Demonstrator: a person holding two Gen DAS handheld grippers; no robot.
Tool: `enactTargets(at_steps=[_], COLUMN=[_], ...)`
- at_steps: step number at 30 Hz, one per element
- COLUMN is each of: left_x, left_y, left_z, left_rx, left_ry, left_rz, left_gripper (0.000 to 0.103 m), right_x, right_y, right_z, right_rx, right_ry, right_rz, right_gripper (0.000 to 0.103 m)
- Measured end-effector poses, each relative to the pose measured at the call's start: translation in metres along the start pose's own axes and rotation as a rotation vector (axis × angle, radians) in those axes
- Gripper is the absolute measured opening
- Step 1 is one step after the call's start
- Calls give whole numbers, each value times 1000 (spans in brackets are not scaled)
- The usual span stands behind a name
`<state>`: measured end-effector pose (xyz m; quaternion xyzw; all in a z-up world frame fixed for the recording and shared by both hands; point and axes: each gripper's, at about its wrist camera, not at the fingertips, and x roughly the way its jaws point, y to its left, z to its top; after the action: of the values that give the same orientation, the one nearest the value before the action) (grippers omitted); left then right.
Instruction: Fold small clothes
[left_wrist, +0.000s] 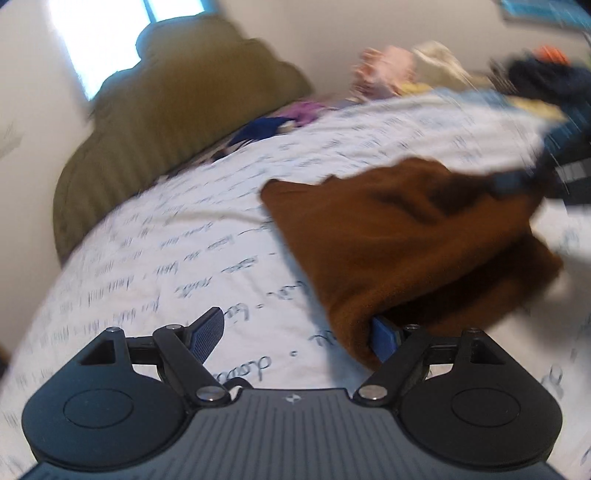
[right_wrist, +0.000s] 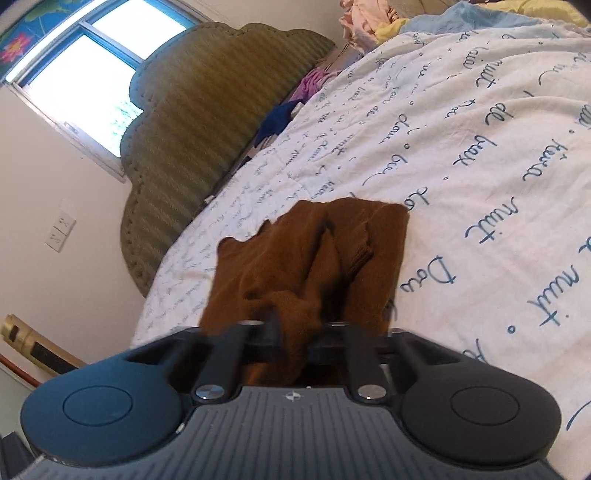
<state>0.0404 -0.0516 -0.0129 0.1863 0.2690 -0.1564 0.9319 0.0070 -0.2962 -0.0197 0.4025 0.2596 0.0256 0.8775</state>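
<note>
Right now the brown cloth lies bunched on the white bedspread with blue handwriting, well away from the green headboard and nearer the camera than it. The left gripper stands wide — its left pad bare over the bedspread, its right pad tucked under the near edge of the cloth, not pinching it. The right gripper is clamped on a fold of that cloth, its jaws drawn close together with fabric bulging between them. Farther along the bed from the headboard — a blurred heap of pink and yellow clothes.
</note>
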Motion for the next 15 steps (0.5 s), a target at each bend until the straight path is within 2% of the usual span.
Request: enactTargets(at_steps=[2,4,8,12,15], left_x=[-2,-2,2,-19,-36], left_y=[16,26,18,18,22], left_z=[-3,-10,-28,-21,-3], left_rx=[-72,-96,-37,-18,-46], left_ry=[12,30,79,43,-15], left_rz=[0,-17,-26,-65,-107], left_gripper=[83,83,83,82,82], right_x=[-5,-7,-5,-4,-13], right_y=[2,3,-5,-17,-7], right_z=[-3,-10,-29,-34,-30], right_rx=[2,2,-34,-1,-71], right_ry=[12,43,91,110,88], right_rz=[37,68,-4,-20,-58], right_gripper=[15,15,15,14,17])
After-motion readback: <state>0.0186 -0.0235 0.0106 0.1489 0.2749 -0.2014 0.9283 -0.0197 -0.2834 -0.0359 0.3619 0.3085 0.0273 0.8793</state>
